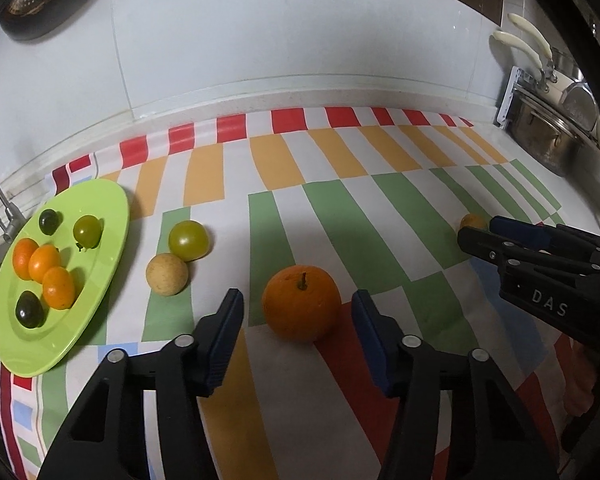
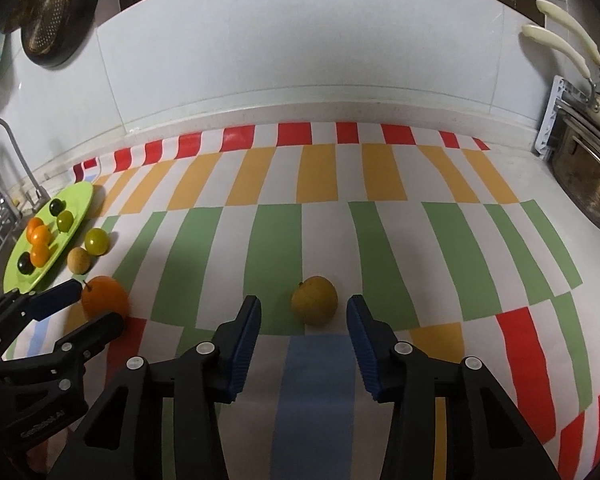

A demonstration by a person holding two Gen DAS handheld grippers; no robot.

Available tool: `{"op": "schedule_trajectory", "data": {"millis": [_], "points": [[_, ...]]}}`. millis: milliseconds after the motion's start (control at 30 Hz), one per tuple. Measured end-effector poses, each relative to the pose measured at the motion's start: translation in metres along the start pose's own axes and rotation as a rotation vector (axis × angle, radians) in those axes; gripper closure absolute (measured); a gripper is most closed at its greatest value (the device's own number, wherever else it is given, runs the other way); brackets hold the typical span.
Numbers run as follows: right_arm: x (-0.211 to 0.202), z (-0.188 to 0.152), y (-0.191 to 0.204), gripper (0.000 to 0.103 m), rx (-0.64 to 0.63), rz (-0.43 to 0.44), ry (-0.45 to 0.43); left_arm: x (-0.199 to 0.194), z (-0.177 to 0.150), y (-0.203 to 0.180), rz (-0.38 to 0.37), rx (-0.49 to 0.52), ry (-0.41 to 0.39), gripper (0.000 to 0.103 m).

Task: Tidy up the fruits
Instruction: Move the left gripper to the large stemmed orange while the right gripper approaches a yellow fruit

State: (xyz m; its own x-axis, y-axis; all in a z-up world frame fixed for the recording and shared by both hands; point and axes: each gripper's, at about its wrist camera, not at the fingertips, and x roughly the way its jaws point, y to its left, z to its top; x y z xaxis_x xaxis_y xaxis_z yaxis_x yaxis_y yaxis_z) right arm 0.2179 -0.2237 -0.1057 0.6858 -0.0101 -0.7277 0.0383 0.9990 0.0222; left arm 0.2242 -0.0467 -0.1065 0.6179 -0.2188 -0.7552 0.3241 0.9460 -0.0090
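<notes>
An orange [image 1: 302, 304] with a short stem sits on the striped cloth between the blue pads of my left gripper [image 1: 298, 295], which is open with a gap on both sides. A small yellow fruit [image 2: 314, 300] lies between the pads of my right gripper [image 2: 304, 300], also open and not touching it. Each gripper shows in the other's view: the right gripper [image 1: 480, 229] by the yellow fruit [image 1: 473, 221], the left gripper [image 2: 94, 306] around the orange [image 2: 106, 298]. A green plate [image 1: 100, 272] at the left holds several small fruits.
A green tomato [image 1: 188, 240] and a tan round fruit [image 1: 167, 274] lie on the cloth beside the plate. A steel pot [image 1: 548, 136] stands at the far right, a faucet [image 1: 4, 208] at the far left. A white wall backs the counter.
</notes>
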Motion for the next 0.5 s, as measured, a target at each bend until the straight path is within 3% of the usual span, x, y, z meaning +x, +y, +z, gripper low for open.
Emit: {"op": "schedule_trajectory", "data": {"millis": [133,367,500], "points": [[0.006,0.002,0.001,0.065,-0.011,-0.001,0.011,0.005,0.003,0.000,-0.010,-0.006,0.013,0.060],[0.014,0.001,-0.001,0.075,-0.019,-0.025,0.035,0.007,0.005,-0.001,-0.009,0.001,0.015,0.062],[0.012,0.001,-0.002,0.076,-0.013,-0.019,0.024,0.006,0.005,-0.001,-0.013,-0.003,0.013,0.062]]}}
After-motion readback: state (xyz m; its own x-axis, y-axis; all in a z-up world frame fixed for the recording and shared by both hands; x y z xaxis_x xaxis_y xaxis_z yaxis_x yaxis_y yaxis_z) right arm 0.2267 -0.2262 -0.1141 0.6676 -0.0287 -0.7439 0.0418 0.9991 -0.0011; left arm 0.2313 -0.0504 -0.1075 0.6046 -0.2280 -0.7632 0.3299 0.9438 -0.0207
